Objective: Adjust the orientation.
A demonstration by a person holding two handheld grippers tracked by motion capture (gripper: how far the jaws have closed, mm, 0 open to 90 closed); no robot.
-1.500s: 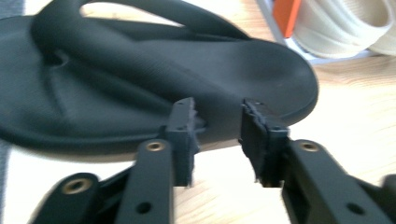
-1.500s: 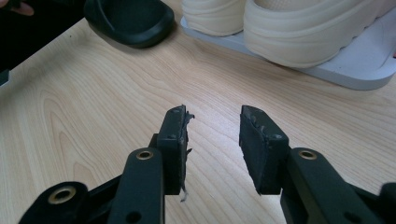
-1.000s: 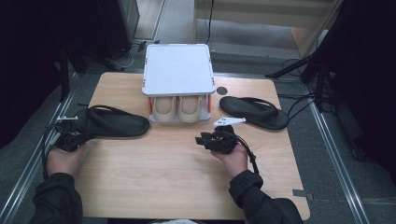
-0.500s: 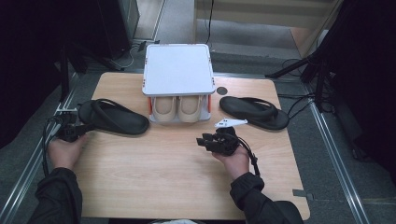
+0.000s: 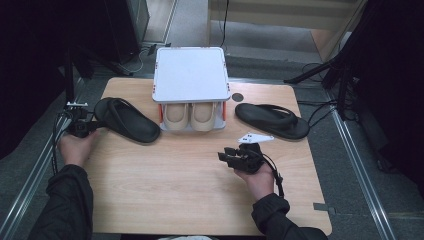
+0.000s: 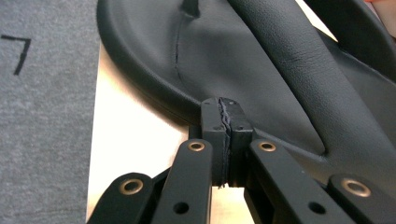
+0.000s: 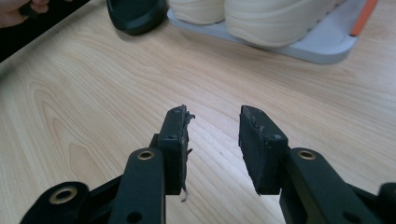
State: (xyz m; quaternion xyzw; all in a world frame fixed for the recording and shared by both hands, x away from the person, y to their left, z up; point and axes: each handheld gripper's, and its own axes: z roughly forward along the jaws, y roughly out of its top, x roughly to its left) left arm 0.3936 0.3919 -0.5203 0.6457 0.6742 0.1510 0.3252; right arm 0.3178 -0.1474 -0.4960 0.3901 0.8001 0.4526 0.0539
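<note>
A white rack (image 5: pixel 190 75) with cream shoes (image 5: pixel 190 116) underneath stands mid-table (image 5: pixel 180 190), and another black sandal (image 5: pixel 272 120) lies to its right.

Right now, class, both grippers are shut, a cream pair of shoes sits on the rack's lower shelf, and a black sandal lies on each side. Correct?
Not quite. The right gripper is open, as the right gripper view shows. The left gripper is shut; the rest stands.
</note>
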